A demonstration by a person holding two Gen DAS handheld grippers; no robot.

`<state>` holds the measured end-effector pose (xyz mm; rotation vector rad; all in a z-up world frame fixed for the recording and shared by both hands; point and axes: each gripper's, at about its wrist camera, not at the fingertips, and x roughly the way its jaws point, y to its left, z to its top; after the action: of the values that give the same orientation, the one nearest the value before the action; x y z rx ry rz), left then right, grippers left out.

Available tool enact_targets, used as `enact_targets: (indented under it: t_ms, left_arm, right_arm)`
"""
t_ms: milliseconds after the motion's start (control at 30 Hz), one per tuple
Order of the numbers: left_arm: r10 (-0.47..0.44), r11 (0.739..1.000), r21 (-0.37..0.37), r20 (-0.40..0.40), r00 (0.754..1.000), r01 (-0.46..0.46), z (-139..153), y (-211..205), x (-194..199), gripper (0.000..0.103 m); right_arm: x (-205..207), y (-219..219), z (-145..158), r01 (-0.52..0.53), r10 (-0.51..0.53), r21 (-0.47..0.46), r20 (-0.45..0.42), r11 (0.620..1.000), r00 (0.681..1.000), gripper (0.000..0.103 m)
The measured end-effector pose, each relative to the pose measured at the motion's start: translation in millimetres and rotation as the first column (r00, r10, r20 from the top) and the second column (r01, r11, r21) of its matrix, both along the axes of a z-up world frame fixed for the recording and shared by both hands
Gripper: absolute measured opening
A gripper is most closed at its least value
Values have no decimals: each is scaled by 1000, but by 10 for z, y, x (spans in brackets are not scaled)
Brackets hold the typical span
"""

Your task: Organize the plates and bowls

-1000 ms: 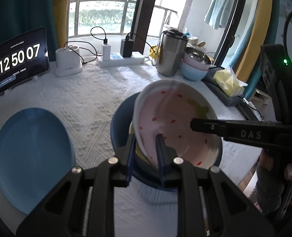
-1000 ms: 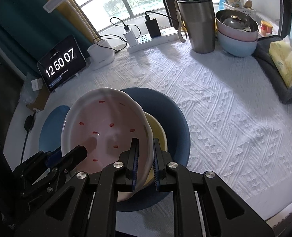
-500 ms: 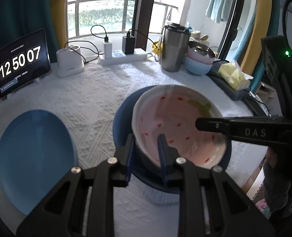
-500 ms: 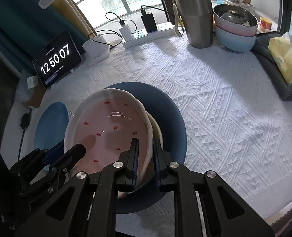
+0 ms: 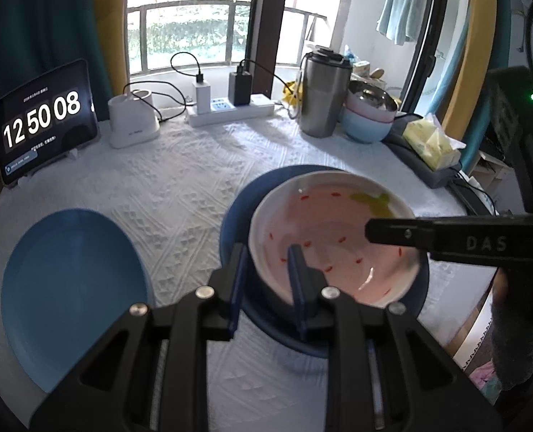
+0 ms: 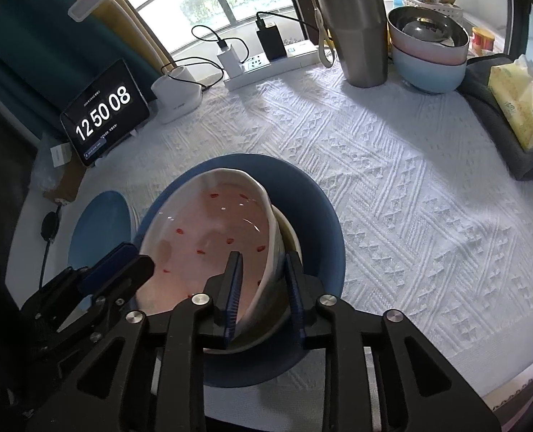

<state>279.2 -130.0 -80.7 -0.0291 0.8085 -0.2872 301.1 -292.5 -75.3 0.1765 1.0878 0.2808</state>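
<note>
The pink strawberry-patterned bowl (image 5: 333, 241) sits mouth-up in a yellow bowl (image 6: 290, 235), both nested on the dark blue plate (image 6: 313, 201) near the table's front edge. Its long axis cannot be told. The right gripper (image 6: 262, 284) angles steeply down, straddling the near rim, jaws opening and clear of it. The left gripper (image 5: 266, 280) slants down, straddling the opposite rim with a gap. A light blue plate (image 5: 72, 280) lies well apart.

- Strawberry bowl (image 5: 333, 237) sits in the big plate (image 5: 237, 216), a smaller dish (image 6: 290, 232) under it.
- Second plate (image 5: 72, 280) lies well left.
- Behind: tablet clock (image 5: 43, 120) far left, power strip (image 5: 230, 109) centre, tumbler (image 5: 322, 95) touching 2 stacked bowls (image 5: 369, 115) right.
</note>
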Motion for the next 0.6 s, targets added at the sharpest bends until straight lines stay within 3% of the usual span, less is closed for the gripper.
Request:
enact_targets:
  t_ms: [100, 600]
  left_arm:
    - [-2, 1000, -5, 0, 1000, 2, 1, 11, 7, 25]
    - [23, 999, -29, 8, 1000, -23, 67, 141, 32, 25]
  right_arm:
    - [-29, 4, 49, 7, -7, -24, 19, 1000, 1000, 37]
    - [-60, -115, 192, 48, -46, -34, 62, 998, 997, 37]
